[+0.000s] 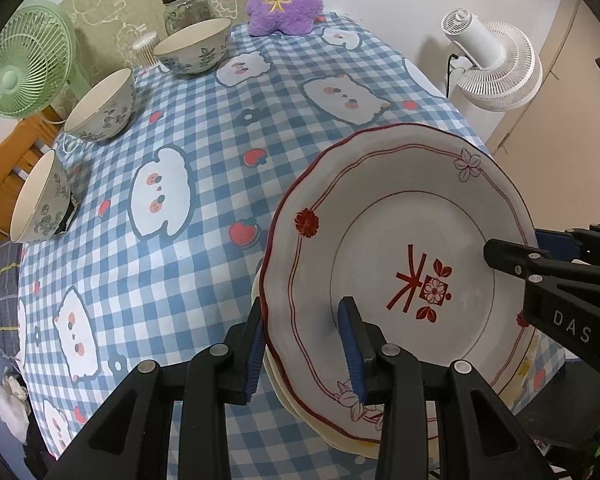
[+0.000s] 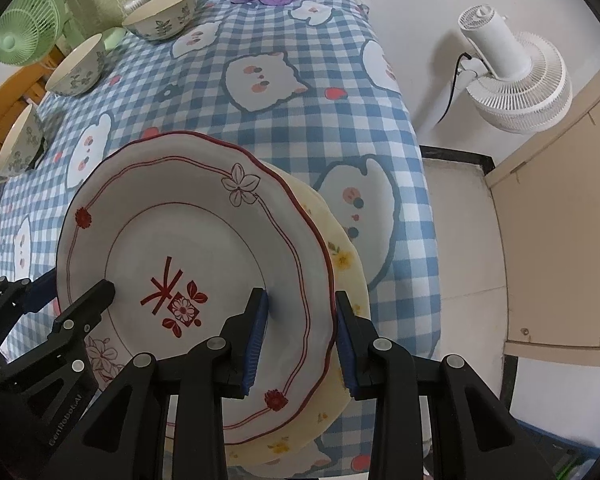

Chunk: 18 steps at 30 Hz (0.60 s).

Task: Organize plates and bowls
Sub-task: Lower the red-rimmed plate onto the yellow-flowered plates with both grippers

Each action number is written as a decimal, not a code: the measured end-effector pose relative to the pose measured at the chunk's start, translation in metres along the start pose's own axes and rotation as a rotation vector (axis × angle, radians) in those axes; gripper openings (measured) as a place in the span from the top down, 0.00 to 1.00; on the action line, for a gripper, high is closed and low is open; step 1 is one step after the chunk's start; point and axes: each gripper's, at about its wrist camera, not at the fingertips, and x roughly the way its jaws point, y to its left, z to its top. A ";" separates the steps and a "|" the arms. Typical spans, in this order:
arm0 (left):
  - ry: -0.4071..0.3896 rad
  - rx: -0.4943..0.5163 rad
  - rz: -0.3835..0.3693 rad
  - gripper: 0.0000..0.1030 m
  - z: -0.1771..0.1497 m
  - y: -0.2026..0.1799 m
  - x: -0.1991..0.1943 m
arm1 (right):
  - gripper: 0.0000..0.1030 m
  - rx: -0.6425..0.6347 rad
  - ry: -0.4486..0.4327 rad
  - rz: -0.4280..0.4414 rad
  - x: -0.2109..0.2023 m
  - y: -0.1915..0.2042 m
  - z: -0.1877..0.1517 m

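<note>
Checked tablecloth [image 1: 204,128], plate [image 1: 400,240] between both tongs

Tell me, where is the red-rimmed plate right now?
The red-rimmed plate is gripped on opposite edges by the left gripper and right gripper, just above a yellow flowered plate, near the table's right edge.
</note>
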 end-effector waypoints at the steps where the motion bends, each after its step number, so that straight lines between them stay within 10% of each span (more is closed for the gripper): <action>1: -0.002 0.003 0.004 0.66 0.000 -0.002 0.000 | 0.66 0.000 0.000 -0.005 0.000 0.000 -0.001; 18: -0.028 0.025 0.083 0.64 -0.002 -0.016 0.004 | 0.62 0.018 0.007 -0.105 0.001 0.011 -0.007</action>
